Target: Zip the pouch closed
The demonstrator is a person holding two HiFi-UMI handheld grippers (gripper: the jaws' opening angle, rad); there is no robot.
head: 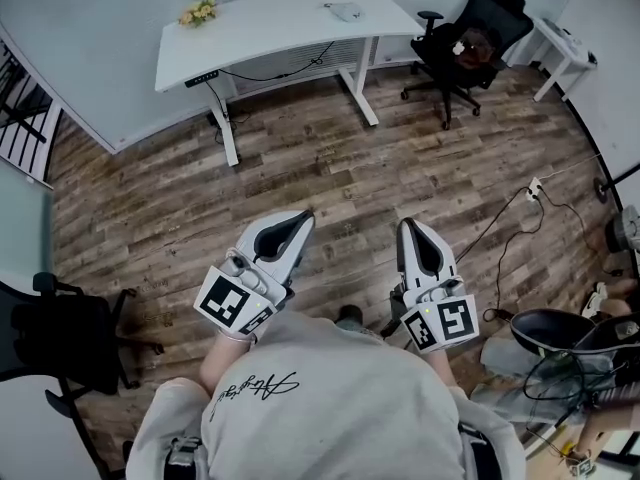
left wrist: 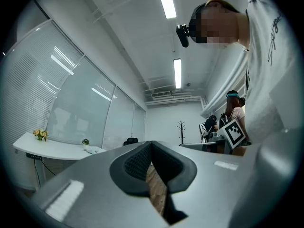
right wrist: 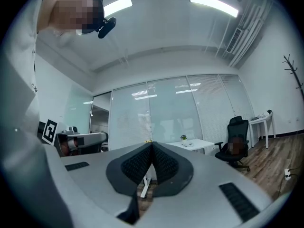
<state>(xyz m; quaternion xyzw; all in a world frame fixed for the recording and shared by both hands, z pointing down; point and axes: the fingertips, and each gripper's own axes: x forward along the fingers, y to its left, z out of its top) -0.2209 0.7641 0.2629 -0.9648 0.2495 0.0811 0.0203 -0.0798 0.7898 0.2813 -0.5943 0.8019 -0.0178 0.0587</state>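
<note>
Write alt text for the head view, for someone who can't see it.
From above, a person in a grey top holds two shut, empty grippers, the left gripper and the right gripper, over a wood-plank floor. Beyond them stand a white desk and a black office chair; no pouch is in sight.

wear: light grey sweatshirt [head: 340, 408] | print: black cursive script

Floor [head: 330, 158]: wood-look planks, matt, rough weathered grain. Desk [head: 280, 18]: smooth white top, faint sheen. Shells of left gripper [head: 304, 216] and right gripper [head: 407, 225]: smooth matt pale plastic. Pads [left wrist: 135, 164]: black, ribbed, matt. Sweatshirt [head: 330, 398]: grey cloth.
</note>
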